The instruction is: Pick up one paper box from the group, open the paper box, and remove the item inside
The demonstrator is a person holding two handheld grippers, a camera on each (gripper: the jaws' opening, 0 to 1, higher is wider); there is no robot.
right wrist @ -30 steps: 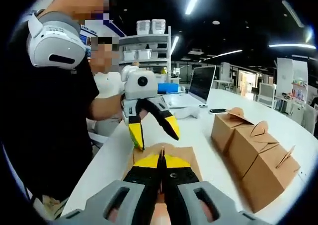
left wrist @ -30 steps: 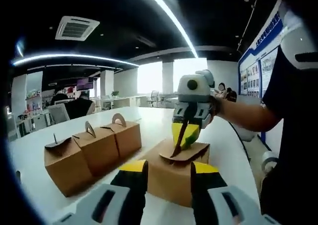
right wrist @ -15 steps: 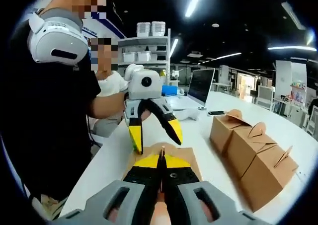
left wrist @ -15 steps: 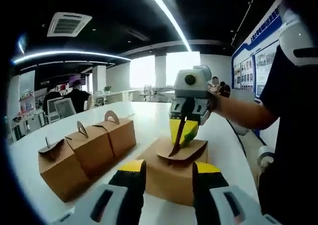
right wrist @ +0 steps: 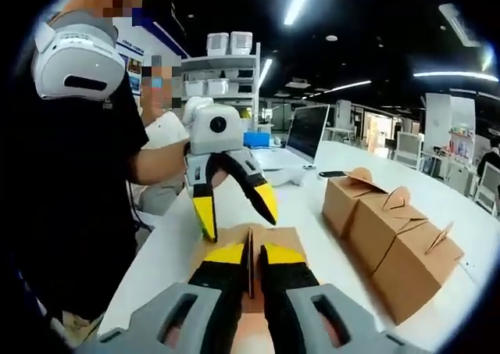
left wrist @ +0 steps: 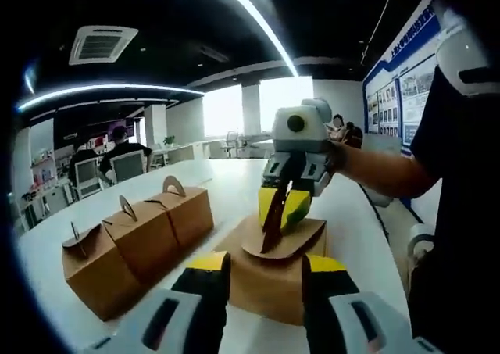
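Pinching with the right gripper (right wrist: 250, 257), black jaws with yellow tips drawn nearly together and clamped on the thin upright edge of the top flap (right wrist: 250, 248) of the paper box (right wrist: 291, 237). Seeing that flap edge-on in the right gripper view, as a narrow brown strip low in the centre of the frame. Showing its face instead in the left gripper view: a rounded, curved cardboard top flap (left wrist: 291, 241) standing off the paper box (left wrist: 262, 287) at lower centre, with the right gripper (left wrist: 279, 211) biting it from above.

Holding the left gripper (left wrist: 266, 264) with its jaws well apart at the bottom of the left gripper view, just in front of the box; whether touching it, cannot tell. Appearing again in the right gripper view, the left gripper (right wrist: 236, 213) hanging just beyond the box, jaws spread wide and gripping nothing.

Lying on a smooth white table (left wrist: 234, 184): plain matte brown cardboard, square-sided, with arched handle tabs. Standing in a tight row at the left of the left gripper view, three closed boxes (left wrist: 141, 237); sitting at the right of the right gripper view, the same three closed boxes (right wrist: 391, 229). Showing further, in the right gripper view, an open laptop (right wrist: 305, 131) at upper centre and a shelf (right wrist: 226, 65) stacked with white containers.
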